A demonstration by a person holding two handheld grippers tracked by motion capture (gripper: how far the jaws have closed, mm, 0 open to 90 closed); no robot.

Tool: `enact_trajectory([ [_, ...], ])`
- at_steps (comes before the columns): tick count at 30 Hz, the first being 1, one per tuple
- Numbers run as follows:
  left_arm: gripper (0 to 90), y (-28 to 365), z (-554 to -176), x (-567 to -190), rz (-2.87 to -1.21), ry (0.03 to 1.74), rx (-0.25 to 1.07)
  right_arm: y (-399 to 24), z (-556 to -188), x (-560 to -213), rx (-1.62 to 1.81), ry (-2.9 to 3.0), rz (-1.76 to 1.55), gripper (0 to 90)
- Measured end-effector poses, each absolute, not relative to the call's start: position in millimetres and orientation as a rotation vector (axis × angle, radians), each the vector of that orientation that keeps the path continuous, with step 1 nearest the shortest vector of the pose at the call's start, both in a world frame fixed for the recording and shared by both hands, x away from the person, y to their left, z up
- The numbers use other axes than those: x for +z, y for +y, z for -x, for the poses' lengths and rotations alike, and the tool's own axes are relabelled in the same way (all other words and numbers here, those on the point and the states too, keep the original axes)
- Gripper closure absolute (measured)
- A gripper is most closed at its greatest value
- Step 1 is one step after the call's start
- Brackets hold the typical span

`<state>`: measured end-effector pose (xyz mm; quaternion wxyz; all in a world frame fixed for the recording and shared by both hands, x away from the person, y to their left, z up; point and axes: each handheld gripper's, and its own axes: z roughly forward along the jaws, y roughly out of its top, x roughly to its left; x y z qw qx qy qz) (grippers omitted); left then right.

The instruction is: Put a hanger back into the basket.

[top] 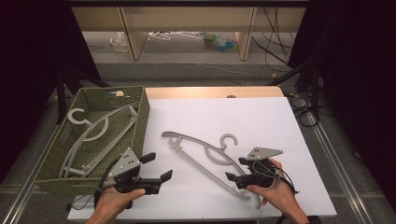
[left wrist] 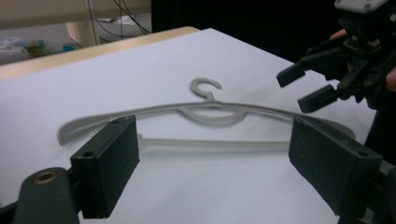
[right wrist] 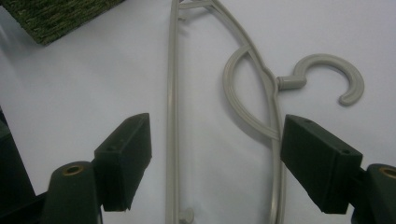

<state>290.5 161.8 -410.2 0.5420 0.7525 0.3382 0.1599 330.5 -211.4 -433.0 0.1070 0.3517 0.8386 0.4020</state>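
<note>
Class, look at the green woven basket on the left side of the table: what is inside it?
Inside the green woven basket lies one grey plastic hanger, its hook toward the far end. The near wall hides the basket's front floor, so anything there cannot be seen.

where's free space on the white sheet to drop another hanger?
Free: the far right of the white sheet, beyond the grey hanger's hook, and the strip between the green basket and that hanger. Crowded: the near edge, where the left tongs and right tongs flank the hanger, both open.
</note>
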Motion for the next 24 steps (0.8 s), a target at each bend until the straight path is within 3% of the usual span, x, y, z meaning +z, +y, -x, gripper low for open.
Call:
enact_trajectory([
  [24,16.2,151.0,-281.0,-429.3,-1.822,0.775,0.372,-216.9,-360.1,-459.9,0.920,2.543,-1.188,28.8],
])
